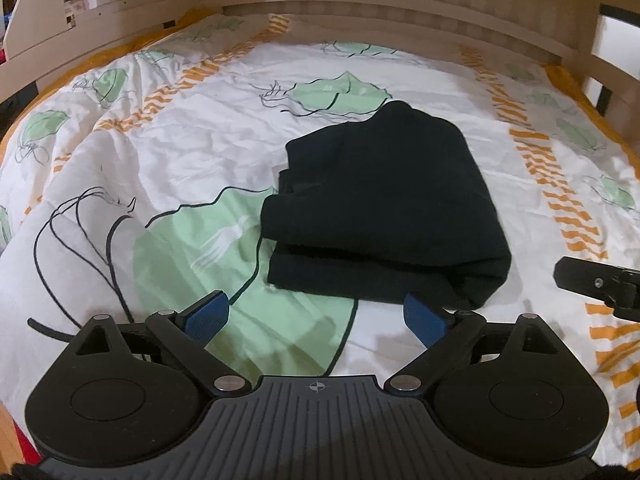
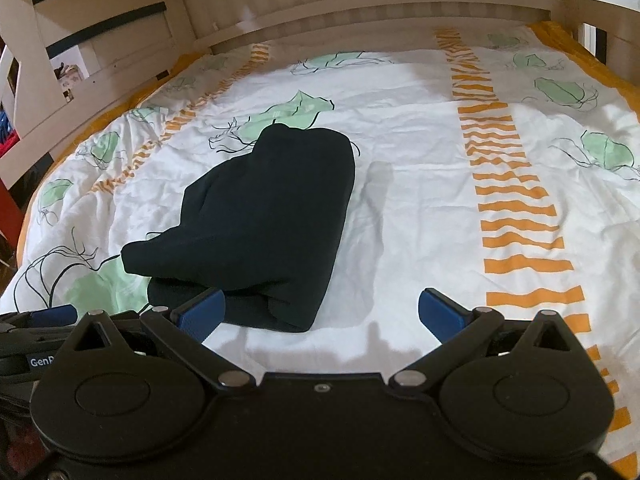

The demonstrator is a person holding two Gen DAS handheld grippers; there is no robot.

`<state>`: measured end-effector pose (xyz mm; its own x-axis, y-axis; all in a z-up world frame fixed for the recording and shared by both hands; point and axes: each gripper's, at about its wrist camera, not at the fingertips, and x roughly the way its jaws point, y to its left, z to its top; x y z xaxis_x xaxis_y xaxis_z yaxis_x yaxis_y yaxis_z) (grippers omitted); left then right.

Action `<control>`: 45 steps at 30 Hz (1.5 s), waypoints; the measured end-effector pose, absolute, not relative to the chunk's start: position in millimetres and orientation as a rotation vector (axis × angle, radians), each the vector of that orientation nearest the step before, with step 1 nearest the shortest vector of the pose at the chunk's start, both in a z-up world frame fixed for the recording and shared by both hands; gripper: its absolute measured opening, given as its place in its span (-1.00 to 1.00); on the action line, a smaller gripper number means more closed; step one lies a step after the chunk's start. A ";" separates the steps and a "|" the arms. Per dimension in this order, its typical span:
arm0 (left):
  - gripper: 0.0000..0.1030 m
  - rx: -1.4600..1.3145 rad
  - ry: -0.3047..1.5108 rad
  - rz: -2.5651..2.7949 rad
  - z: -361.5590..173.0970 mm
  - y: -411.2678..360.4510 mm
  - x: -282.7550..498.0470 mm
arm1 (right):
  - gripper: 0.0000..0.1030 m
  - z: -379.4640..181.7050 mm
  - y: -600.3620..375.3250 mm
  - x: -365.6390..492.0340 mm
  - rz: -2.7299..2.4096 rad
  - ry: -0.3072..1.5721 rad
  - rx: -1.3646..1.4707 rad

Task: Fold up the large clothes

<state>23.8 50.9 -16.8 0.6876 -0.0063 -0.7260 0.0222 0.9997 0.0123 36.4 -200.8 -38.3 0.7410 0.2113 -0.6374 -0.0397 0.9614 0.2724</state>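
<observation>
A wooden-framed bed [image 1: 360,0] carries a white leaf-printed duvet [image 1: 180,140], with a folded black garment [image 1: 380,200] lying on it.

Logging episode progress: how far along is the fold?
Looks done: the dark garment lies as a compact, layered bundle on the patterned duvet, with stacked folded edges at its near end. In hand: nothing; the left gripper and right gripper are both open, just short of the bundle. Left: at most a tidy-up of the uneven left edge; no other clothes are visible.

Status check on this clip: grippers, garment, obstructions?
Left gripper open, empty; right gripper open, empty. Black garment lies folded on the bedspread. Nothing in the way.
</observation>
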 end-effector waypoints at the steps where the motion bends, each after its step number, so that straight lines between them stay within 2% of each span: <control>1: 0.85 0.019 0.815 -0.013 -17.1 51.6 23.8 | 0.99 -38.8 -201.1 36.4 0.137 0.727 0.249; 45: 0.84 0.034 0.854 -0.001 -25.6 52.9 24.9 | 0.99 -48.5 -194.5 34.5 0.135 0.768 0.232</control>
<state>24.9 52.9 -25.6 0.6572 0.0123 -0.7536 0.0148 0.9995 0.0292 34.5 -194.5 -48.5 0.7122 0.2052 -0.6714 -0.0367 0.9659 0.2563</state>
